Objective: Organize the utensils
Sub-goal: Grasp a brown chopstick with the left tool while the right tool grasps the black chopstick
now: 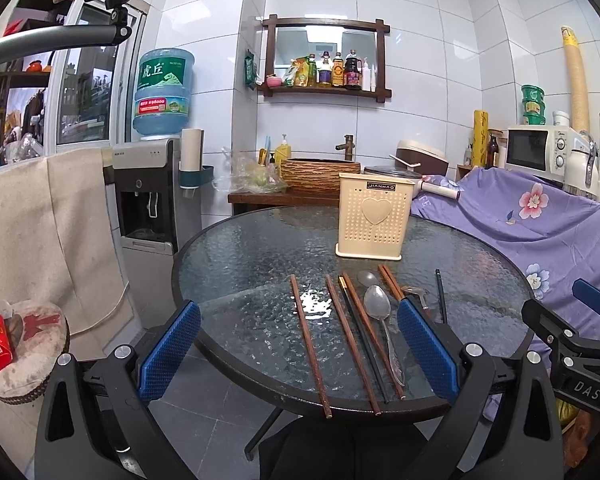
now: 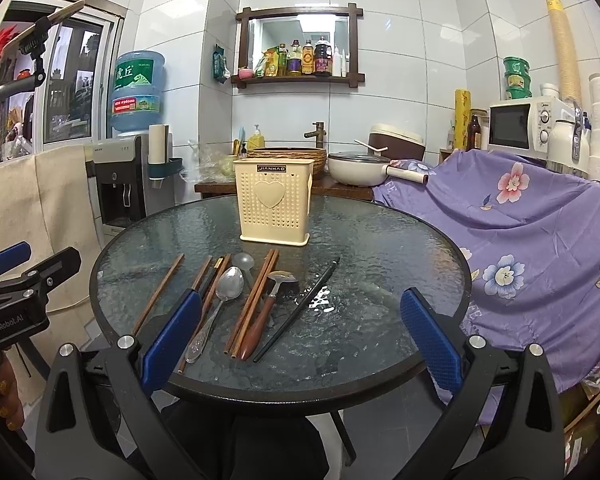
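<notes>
Both cams sit low at the near edge of the round glass table (image 1: 228, 264), each peeking out between its own blue fingers (image 1: 168, 350) and facing the tiled back wall. The left wrist view is off to the left side, so the cream utensil holder (image 1: 374, 220) lands right of centre and the water dispenser (image 1: 148, 196) looms close. The right wrist view is further right, pushing the holder (image 2: 274, 208) left of centre and catching more of the purple floral sheet (image 2: 540, 248). They overlap heavily: same tabletop, same row of chopsticks and spoons, same wall shelf (image 1: 326, 90) with bottles. Each one also catches the other gripper at its edge, the right gripper (image 1: 580, 344) in the left view, the left gripper (image 2: 16, 292) in the right.
</notes>
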The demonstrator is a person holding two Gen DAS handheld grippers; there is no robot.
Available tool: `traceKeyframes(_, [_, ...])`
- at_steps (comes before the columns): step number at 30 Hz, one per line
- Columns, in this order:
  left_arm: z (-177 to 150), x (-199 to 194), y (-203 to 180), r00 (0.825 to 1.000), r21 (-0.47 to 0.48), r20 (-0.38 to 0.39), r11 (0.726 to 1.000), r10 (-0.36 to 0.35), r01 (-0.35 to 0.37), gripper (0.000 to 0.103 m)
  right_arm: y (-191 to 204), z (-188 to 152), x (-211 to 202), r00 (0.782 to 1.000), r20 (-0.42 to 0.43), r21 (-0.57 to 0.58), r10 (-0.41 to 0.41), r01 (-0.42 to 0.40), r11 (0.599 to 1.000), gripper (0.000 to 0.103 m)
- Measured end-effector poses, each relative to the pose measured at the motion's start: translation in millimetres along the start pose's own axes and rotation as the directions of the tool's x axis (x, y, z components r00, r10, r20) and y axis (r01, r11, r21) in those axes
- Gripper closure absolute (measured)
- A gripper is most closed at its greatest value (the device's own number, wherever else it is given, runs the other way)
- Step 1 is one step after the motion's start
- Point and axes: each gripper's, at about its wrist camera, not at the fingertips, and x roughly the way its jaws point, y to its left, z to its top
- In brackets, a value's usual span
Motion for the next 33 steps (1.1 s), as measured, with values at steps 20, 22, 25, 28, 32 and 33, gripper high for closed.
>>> traceKeyframes(20, [31.6, 145.2, 25.2, 0.912, 0.011, -0.409, 0.999, -0.036, 0.044, 0.032, -46.8, 28.8, 152.8, 0.937, -0.349, 0.072, -0.004, 0.031, 0.997, 0.016])
traceKeyframes(22, [34.8, 160.8, 20.5, 0.904, 0.033, -0.426, 0.998, -0.027, 0.045, 0.034, -46.7, 33.8, 171.5, 0.925, -0.381, 0.073, -0.011, 0.042, 0.996, 0.019])
traceKeyframes(25, [35.8, 182.0, 15.9, 0.887, 0.037, -0.460, 0.998, -0.028, 0.050, 0.038, -48.0, 37.5, 197.1, 0.906, -0.423, 0.081, -0.023, 0.063, 0.995, 0.025])
traceKeyframes(28, [34.4, 202.0, 15.0, 0.865, 0.027, -0.501, 0.998, -0.030, 0.050, 0.043, -47.3, 38.8, 222.2, 0.885, -0.464, 0.070, -0.050, 0.093, 0.993, 0.031])
traceKeyframes(32, [31.7, 219.3, 17.0, 0.840, 0.028, -0.543, 0.999, -0.013, 0.034, 0.045, -44.9, 36.3, 247.3, 0.855, -0.516, 0.081, -0.056, 0.114, 0.990, 0.037])
traceKeyframes(33, [30.6, 222.3, 17.1, 0.834, 0.026, -0.551, 0.999, -0.010, 0.030, 0.045, -44.2, 34.8, 253.9, 0.846, -0.530, 0.085, -0.061, 0.124, 0.989, 0.037])
